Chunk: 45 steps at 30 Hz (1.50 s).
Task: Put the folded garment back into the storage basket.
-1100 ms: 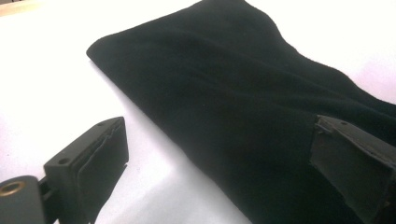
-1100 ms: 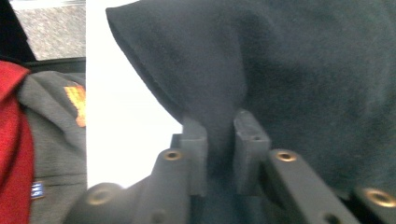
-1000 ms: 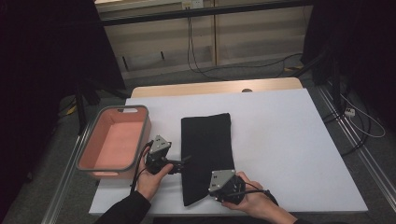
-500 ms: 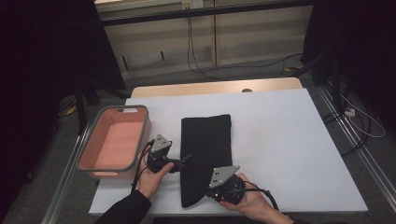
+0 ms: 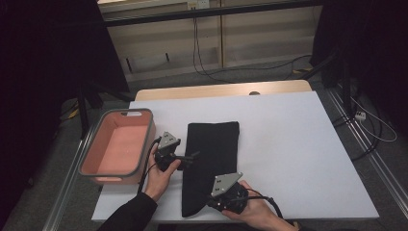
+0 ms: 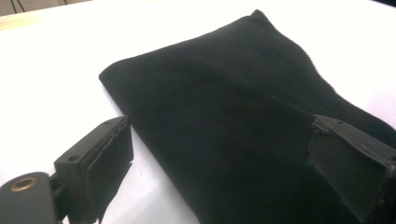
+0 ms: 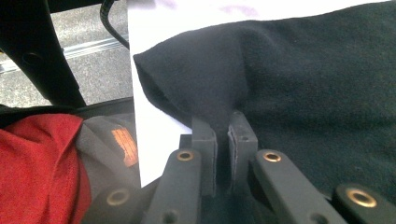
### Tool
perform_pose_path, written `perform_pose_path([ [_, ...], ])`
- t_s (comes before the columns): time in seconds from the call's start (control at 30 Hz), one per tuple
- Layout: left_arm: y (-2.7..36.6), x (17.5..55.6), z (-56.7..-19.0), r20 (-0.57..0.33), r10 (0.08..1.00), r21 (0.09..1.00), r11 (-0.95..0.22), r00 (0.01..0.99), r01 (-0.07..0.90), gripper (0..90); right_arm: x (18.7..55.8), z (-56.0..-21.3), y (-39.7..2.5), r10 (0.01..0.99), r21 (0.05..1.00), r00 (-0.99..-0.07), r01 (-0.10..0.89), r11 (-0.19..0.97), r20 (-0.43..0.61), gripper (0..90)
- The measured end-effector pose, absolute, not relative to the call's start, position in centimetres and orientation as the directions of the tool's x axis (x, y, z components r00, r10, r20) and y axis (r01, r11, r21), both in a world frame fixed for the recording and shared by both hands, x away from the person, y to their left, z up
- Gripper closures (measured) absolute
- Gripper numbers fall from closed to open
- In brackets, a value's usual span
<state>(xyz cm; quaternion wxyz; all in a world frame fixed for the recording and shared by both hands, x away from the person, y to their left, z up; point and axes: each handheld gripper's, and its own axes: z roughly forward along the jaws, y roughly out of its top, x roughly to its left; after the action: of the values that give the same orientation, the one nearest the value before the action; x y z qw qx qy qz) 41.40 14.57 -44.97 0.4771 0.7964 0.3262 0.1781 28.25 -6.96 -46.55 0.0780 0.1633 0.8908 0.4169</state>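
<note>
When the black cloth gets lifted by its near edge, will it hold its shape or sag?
The black cloth probably sags: it already puckers where the right gripper pinches it. Likely light, lying flat on the table. It seems matte, so unlikely to slip.

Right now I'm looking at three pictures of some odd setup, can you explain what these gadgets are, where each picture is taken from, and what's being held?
A person sits at a white table holding a hand-operated two-jaw gripper in each hand. One picture looks down from above; the other two come from cameras riding on each gripper, looking along its jaws. On the table lie a folded black cloth and, to the left, a pink bin. The right gripper has its jaws pinched on the cloth's near edge, bunching it up. The left gripper stands open at the cloth's left side, one jaw over the cloth and one beside it.
</note>
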Motion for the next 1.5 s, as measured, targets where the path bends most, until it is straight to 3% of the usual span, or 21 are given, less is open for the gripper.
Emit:
perform_pose_path([
  [0.93, 12.4, 47.4, -43.8, -0.058, 0.735, 0.865, -0.301, 0.676, 0.401, 7.3, 28.2, -47.3, -7.5, 0.351, 0.755, -0.936, 0.24, 0.611, 0.014, 83.8],
  [1.27, 12.8, 50.2, -43.7, -0.105, 0.772, 0.854, -0.253, 0.627, 0.455, 16.0, 28.4, -47.4, -7.6, 0.344, 0.758, -0.939, 0.24, 0.606, 0.022, 83.8],
  [1.5, 13.1, 52.0, -44.4, -0.11, 0.79, 0.818, -0.273, 0.604, 0.506, 32.7, 28.4, -47.5, -7.6, 0.342, 0.759, -0.939, 0.243, 0.604, 0.028, 83.7],
])
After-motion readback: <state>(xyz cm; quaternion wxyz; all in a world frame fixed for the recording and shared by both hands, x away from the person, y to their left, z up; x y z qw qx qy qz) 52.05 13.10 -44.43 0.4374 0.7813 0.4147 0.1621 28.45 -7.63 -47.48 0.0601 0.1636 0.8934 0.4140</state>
